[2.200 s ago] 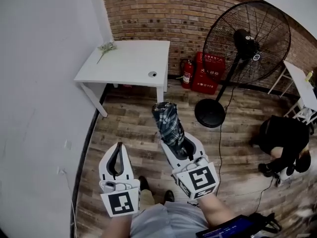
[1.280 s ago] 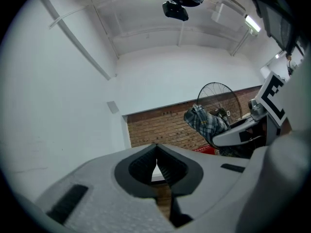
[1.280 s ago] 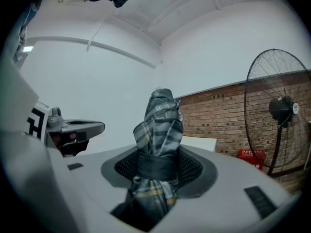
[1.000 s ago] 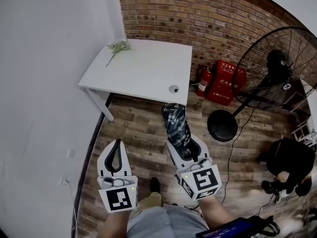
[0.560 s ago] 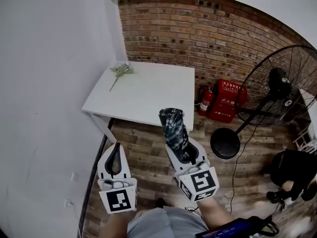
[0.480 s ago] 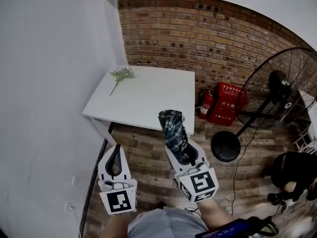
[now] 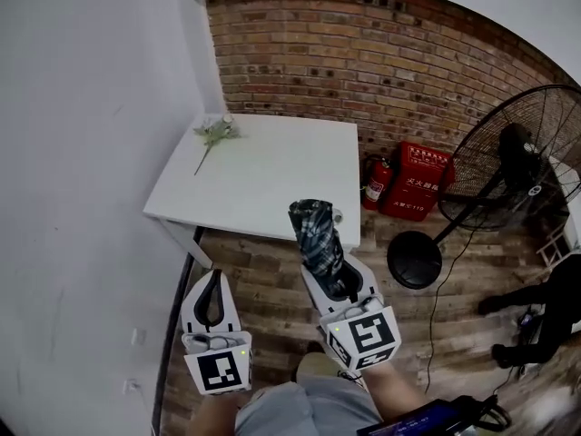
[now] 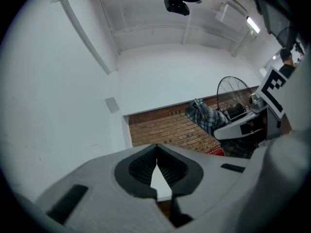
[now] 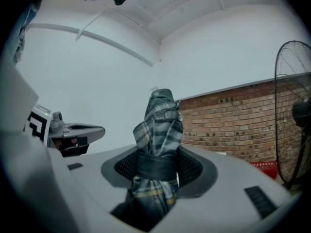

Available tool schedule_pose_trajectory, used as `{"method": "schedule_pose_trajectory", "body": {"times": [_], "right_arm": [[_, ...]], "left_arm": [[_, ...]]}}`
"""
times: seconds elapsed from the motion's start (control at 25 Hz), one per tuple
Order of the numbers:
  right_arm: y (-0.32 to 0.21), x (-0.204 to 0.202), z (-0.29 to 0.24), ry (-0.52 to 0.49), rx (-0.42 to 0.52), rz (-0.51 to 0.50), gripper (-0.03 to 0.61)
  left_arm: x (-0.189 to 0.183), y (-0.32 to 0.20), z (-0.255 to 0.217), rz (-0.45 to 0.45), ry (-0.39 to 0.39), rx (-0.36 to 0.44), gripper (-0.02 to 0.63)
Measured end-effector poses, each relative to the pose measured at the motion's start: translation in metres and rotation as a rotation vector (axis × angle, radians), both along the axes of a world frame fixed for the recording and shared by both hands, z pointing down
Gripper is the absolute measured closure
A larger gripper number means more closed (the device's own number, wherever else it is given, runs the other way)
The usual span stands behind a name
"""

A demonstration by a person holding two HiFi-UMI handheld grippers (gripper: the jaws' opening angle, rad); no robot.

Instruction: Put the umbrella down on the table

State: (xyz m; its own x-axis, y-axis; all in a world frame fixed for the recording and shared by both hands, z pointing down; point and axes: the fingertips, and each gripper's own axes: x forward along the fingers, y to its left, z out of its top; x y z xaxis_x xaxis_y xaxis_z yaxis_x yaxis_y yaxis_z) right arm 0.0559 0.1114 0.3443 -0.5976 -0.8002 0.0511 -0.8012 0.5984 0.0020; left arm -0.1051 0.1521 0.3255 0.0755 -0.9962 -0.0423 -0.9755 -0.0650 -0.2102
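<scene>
Hand-held gripper on the right (image 7: 336, 272) was clamped on a folded plaid umbrella (image 7: 313, 230), its jaws pressed against both sides of the bundle where a dark strap (image 9: 156, 166) wrapped it. It pointed the umbrella forward over the wooden floor (image 7: 263, 280). In the head view the umbrella's far end showed against the near edge of the white surface (image 7: 272, 166), close to its right corner; whether it had reached over the top could not be told, and it was not lying there. The left hand-held gripper (image 7: 212, 280) was carried alongside, just beside the right one, its jaws closed tip to tip with nothing between them.

A green sprig of flowers (image 7: 211, 138) lay at the far left corner of the surface, well apart from the umbrella. The surface stood in a corner of the room, with a white wall (image 7: 82, 153) on its left and a brick wall (image 7: 363, 62) behind it. To the right, a red fire extinguisher (image 7: 374, 189) and a red box (image 7: 419, 182) sat against the bricks. A large black fan (image 7: 517, 175) stood near them, its round base (image 7: 414, 260) on the floor just off the surface's right corner. A cable (image 7: 434, 298) trailed from the base across the boards. A person in dark clothes (image 7: 554, 307) was at the right edge of the head view.
</scene>
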Motion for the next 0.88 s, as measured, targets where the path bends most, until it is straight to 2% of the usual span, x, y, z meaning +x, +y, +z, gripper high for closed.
{"method": "schedule_pose_trajectory", "body": {"times": [0.4, 0.88], "right_arm": [[-0.059, -0.021, 0.025, 0.013, -0.040, 0.004, 0.377], [-0.208, -0.059, 0.054, 0.022, -0.101, -0.015, 0.377]], "left_arm": [[-0.024, -0.059, 0.029, -0.002, 0.003, -0.047, 0.606], [-0.064, -0.207, 0.055, -0.019, -0.008, -0.099, 0.604]]}}
